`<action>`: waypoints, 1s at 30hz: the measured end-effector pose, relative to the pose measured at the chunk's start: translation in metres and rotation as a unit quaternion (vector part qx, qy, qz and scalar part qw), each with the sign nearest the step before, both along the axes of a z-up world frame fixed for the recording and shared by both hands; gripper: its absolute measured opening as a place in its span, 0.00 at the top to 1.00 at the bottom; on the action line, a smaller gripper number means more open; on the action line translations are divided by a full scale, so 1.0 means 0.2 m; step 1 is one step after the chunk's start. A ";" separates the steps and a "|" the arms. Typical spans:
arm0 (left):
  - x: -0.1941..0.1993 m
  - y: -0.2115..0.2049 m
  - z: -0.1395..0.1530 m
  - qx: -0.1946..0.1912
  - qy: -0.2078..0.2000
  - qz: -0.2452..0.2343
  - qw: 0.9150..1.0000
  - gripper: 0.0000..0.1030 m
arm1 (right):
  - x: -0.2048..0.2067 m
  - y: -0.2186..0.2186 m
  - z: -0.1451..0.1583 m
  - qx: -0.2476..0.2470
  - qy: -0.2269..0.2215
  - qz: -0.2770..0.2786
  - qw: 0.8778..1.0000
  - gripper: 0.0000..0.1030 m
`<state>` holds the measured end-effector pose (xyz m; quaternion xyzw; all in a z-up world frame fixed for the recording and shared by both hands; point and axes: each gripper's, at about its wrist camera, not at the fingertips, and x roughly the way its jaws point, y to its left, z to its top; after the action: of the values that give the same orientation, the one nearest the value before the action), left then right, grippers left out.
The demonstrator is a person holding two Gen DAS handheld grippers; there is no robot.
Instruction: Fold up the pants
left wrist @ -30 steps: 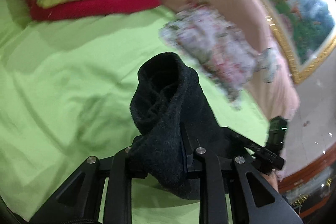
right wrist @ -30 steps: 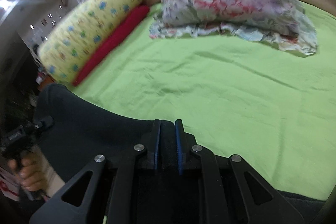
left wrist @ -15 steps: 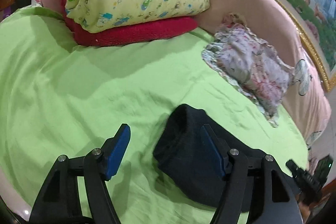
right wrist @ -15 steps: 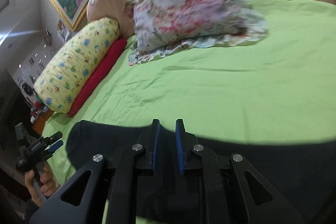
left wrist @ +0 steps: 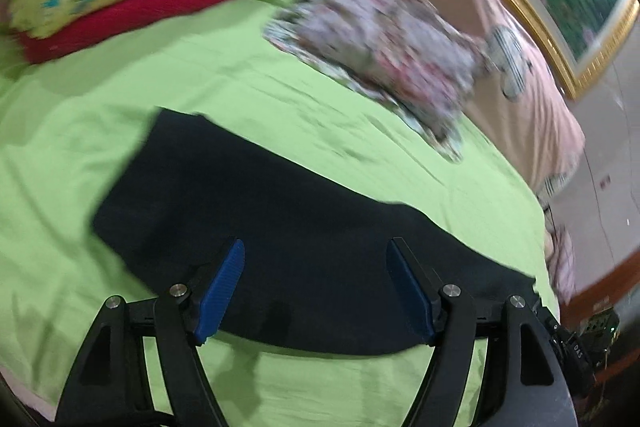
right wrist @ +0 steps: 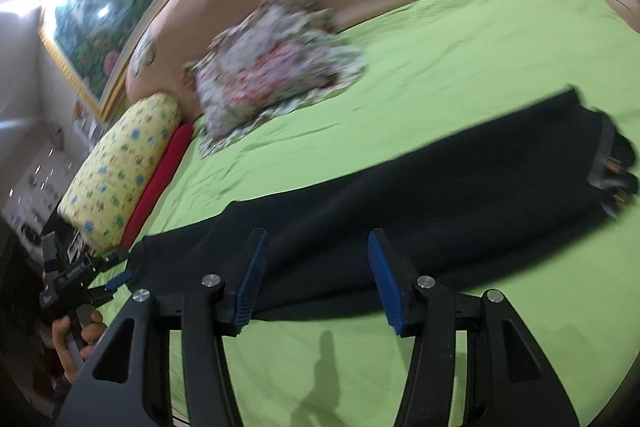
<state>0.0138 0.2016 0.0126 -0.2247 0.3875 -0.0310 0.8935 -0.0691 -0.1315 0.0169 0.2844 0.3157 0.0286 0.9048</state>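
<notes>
- The floral pillow [left wrist: 384, 55] is smearing into a blur in both of my views
- My left gripper [left wrist: 314, 279] is covering the near edge of the pants [left wrist: 280, 211]
- The painting [right wrist: 108, 11] is running off the frame

Light: bright, even indoor | glare: lamp reflections flare on the framed painting [right wrist: 86, 27] upper left | blur: floral pillow [left wrist: 384, 51] smeared; bedsheet [right wrist: 480, 59] soft | shadows: gripper-shaped, on the near sheet | edges: heavy fisheye bend; black corners
</notes>
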 end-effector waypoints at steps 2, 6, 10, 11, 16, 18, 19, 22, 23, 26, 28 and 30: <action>0.03 -0.10 0.00 0.001 0.003 -0.022 1.000 0.26 | -0.06 -0.07 -0.01 0.003 0.003 -0.024 1.000 0.49; 0.08 -0.29 -0.02 -0.005 0.017 -0.060 0.998 0.25 | -0.15 -0.18 -0.05 0.008 0.010 -0.057 0.998 0.49; 0.13 -0.48 -0.05 -0.005 0.034 -0.096 0.995 0.24 | -0.21 -0.28 -0.08 0.013 0.012 -0.096 0.995 0.49; 0.15 -0.52 -0.05 -0.005 0.037 -0.103 0.994 0.24 | -0.22 -0.30 -0.08 0.014 0.011 -0.104 0.994 0.49; 0.22 -0.70 -0.07 -0.006 0.052 -0.143 0.988 0.23 | -0.27 -0.43 -0.12 0.023 0.020 -0.143 0.989 0.49; 0.27 -0.79 -0.07 0.000 0.056 -0.162 0.985 0.23 | -0.28 -0.48 -0.13 0.031 0.022 -0.156 0.987 0.49; 0.30 -0.85 -0.07 0.008 0.061 -0.176 0.982 0.23 | -0.28 -0.50 -0.14 0.032 0.022 -0.160 0.986 0.49; 0.36 -1.00 -0.07 0.022 0.064 -0.207 0.976 0.23 | -0.28 -0.55 -0.15 0.035 0.021 -0.174 0.984 0.49; 0.39 -1.05 -0.07 0.031 0.066 -0.219 0.973 0.23 | -0.28 -0.58 -0.15 0.037 0.018 -0.179 0.983 0.49; 0.46 -1.21 -0.07 0.048 0.069 -0.252 0.964 0.23 | -0.27 -0.63 -0.16 0.040 0.016 -0.190 0.981 0.49; 0.51 -1.31 -0.06 0.057 0.067 -0.273 0.958 0.22 | -0.26 -0.67 -0.18 0.049 0.015 -0.196 0.979 0.49; 0.56 -1.43 -0.06 0.071 0.071 -0.298 0.949 0.22 | -0.26 -0.69 -0.20 0.064 0.018 -0.200 0.978 0.49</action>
<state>0.1256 -0.0837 0.0009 -0.0361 0.5003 -0.2525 0.8274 -0.1206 -0.2705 -0.0224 0.3993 0.2660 -0.1381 0.8664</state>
